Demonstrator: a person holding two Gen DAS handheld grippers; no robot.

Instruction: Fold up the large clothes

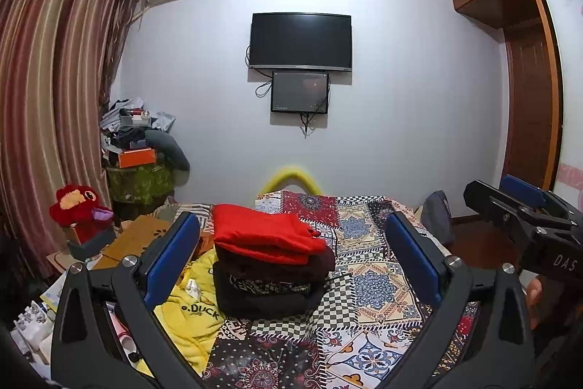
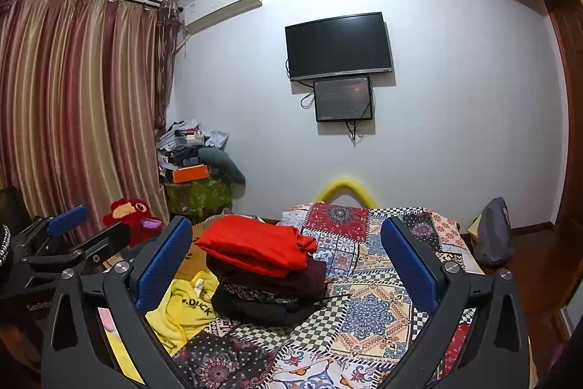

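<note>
A stack of folded clothes (image 1: 269, 265) (image 2: 266, 276) sits on the patterned bedspread (image 1: 375, 283) (image 2: 371, 312), with a red garment (image 1: 262, 232) (image 2: 255, 243) on top and dark ones under it. A crumpled yellow garment (image 1: 193, 312) (image 2: 182, 308) printed "DUCK" lies at the stack's left. My left gripper (image 1: 291, 257) is held above the bed in front of the stack, open and empty. My right gripper (image 2: 288, 261) hovers likewise, open and empty. In the left wrist view the right gripper (image 1: 517, 203) shows at the right edge; in the right wrist view the left gripper (image 2: 87, 225) shows at the left edge.
A red plush toy (image 1: 78, 206) (image 2: 133, 214) and cardboard boxes sit left of the bed by the striped curtain (image 1: 47, 79). A cluttered pile (image 1: 138, 141) fills the corner. A TV (image 1: 300, 41) hangs on the far wall. A grey backpack (image 2: 492, 232) stands right of the bed.
</note>
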